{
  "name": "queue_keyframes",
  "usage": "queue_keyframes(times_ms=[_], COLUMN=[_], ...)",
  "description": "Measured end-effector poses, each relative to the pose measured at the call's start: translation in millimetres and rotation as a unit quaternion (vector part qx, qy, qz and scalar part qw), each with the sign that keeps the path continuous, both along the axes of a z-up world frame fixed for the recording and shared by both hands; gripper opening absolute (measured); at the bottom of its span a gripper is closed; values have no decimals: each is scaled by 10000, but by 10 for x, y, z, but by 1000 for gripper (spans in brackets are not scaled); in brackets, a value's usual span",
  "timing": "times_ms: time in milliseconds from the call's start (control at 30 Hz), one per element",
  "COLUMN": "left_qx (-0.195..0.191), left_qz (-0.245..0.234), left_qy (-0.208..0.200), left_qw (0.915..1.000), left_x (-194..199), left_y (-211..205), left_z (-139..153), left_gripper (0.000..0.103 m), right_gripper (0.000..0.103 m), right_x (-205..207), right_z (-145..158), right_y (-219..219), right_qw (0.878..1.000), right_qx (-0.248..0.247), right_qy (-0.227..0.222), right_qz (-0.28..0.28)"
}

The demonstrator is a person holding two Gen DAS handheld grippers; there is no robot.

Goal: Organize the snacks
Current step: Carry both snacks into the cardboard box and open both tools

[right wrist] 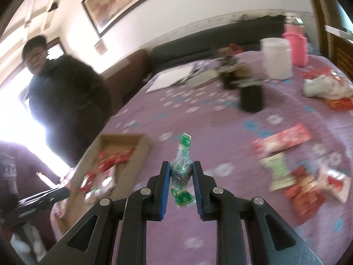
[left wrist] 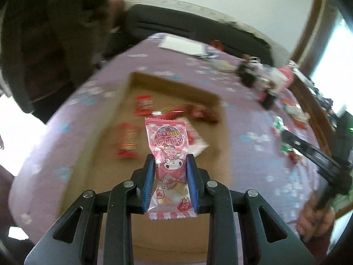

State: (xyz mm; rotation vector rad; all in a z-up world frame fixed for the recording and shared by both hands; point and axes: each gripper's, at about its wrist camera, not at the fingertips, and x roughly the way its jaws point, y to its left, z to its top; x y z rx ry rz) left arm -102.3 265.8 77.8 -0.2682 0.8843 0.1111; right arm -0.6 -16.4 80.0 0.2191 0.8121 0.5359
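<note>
The left hand-held gripper (left wrist: pixel 169 165) is closed on a pink packet (left wrist: pixel 168 154), a glossy plastic pillow wrapper with crimped, zigzag ends and a cartoon print; the blue ribbed pads (left wrist: pixel 149 181) pinch its lower half and the upper half stands free. It hangs over a shallow cardboard box (left wrist: pixel 110 119), open-topped with low straight walls. Several red crinkly wrappers (left wrist: pixel 143 105) lie scattered on the box floor, with bare cardboard between them and along the near wall.

The right hand-held gripper (right wrist: pixel 181 172) is closed on a green candy (right wrist: pixel 182 170), a small lump in clear crinkled film with twisted green ends, held at its middle. It is above the bench (right wrist: pixel 198 231), which is covered by a purple cloth with pale flower prints. To its left is the box, near the bench edge; to its right lies a loose cluster of snacks (right wrist: pixel 297 176), flat red, white and green packets. The cloth between box and cluster is open. Farther back stand a white tub (right wrist: pixel 278 57), a dark cylinder (right wrist: pixel 251 98) and papers (right wrist: pixel 172 77).
</note>
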Motion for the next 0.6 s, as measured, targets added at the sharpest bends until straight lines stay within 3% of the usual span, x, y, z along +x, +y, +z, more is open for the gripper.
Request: queue_keyframes(times_ms=[333, 600], left_qx=[-147, -54], left_qz=[199, 364], left_qy=[325, 427], left_qw=[9992, 9984], left_x=[-18, 133], left_y=[327, 475], left_z=[-385, -469], left_gripper=[25, 26], right_gripper=[20, 20], right_x=[-467, -678], right_z=[-94, -401], right_y=[1282, 1907], right_qw=[9908, 9785], right_qx=[-322, -658], right_qy=[342, 702], right_qz=[1270, 1824])
